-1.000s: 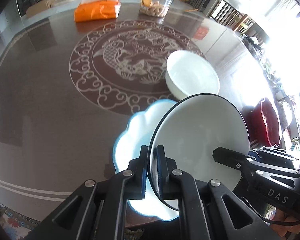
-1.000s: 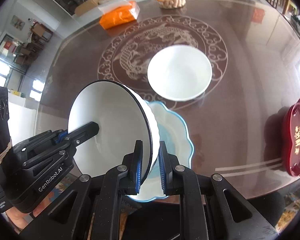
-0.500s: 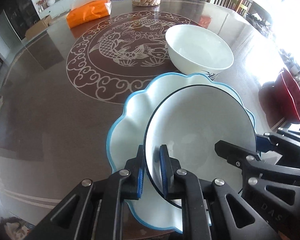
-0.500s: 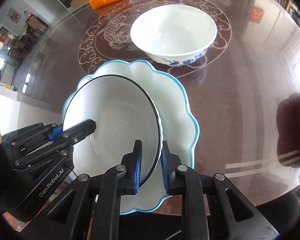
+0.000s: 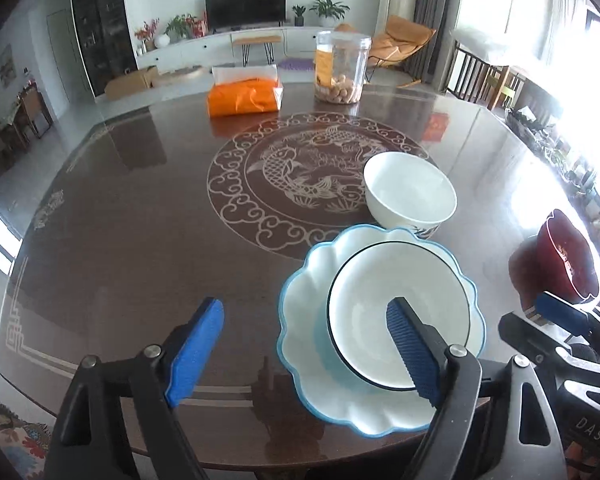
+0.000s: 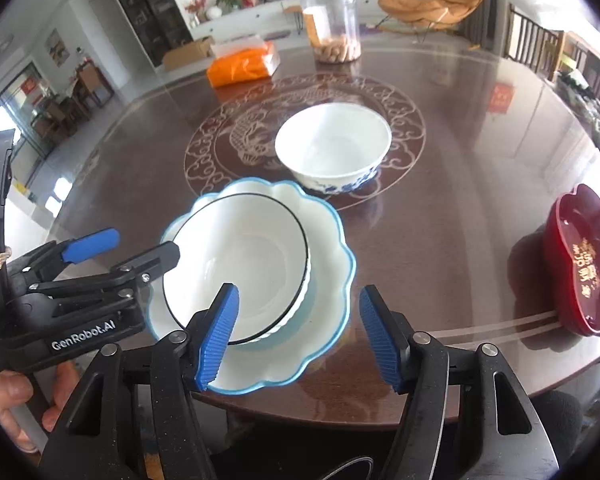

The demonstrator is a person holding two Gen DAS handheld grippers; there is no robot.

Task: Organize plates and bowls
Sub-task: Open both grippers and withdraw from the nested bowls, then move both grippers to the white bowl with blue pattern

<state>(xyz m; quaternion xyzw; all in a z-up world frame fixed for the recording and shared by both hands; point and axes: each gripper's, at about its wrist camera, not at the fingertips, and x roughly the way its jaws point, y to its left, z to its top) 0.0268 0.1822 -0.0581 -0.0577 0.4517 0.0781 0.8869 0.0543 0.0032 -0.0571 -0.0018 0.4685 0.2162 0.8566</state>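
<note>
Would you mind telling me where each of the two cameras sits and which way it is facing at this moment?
Left wrist: on the left gripper, looking down and forward over the round table; its own open blue-padded fingers show, and the right gripper at the right edge.
Right wrist: on the right gripper, facing the same way; its open fingers show, plus the left gripper and a hand at lower left.
Shared: the black-rimmed bowl released on the scalloped blue-edged plate, the blue-patterned bowl, orange bag, jar, red tray.

The left tool covers part of the black-rimmed bowl.
</note>
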